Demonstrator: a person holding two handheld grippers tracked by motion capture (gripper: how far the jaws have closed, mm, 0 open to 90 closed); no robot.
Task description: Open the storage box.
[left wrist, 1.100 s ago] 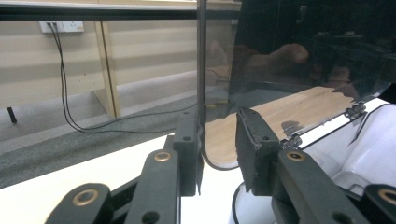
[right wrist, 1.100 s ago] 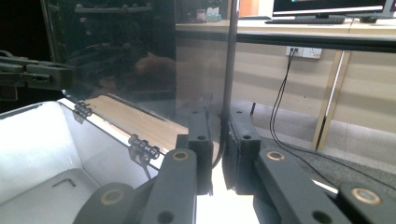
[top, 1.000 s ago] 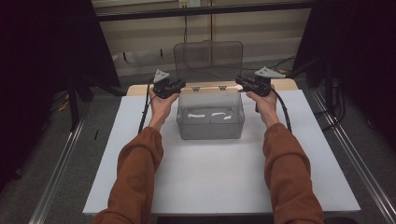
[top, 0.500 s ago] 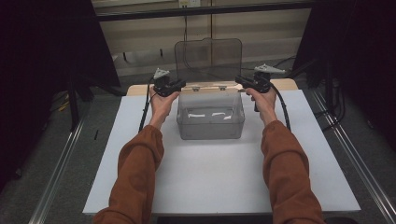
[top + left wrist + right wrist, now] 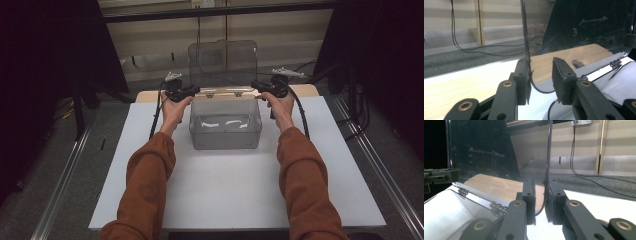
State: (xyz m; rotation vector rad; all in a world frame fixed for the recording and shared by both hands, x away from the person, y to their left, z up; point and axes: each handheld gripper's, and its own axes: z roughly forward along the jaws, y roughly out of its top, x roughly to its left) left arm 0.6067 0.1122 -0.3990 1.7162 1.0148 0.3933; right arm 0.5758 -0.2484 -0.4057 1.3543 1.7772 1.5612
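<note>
Clear plastic was what the work turned on: a transparent rectangular plastic box [image 5: 225, 132] was seen towards the far side of the white table sheet [image 5: 225, 200], with its transparent hinged lid [image 5: 222, 62] swung up and standing nearly upright on the small metal hinges [image 5: 222, 93] at the rear rim. Compared with a second before, the lid was found a shade more upright, while both hands had scarcely shifted. The jaws of the left gripper [image 5: 189, 91] had just been opening: in the left gripper view one pad lay against the lid's thin side edge and the other stood clear of it, so that side was judged released. The right gripper [image 5: 257, 86] was taken to be clenched on the opposite side edge of the lid, the edge being seen between its near-closed jaws in the right gripper view. Opening was therefore judged complete, with the letting-go begun and the lid left to balance on its hinges. Inside the box, pale streaks were noted on the floor; whether glints or small objects could not be told.
</note>
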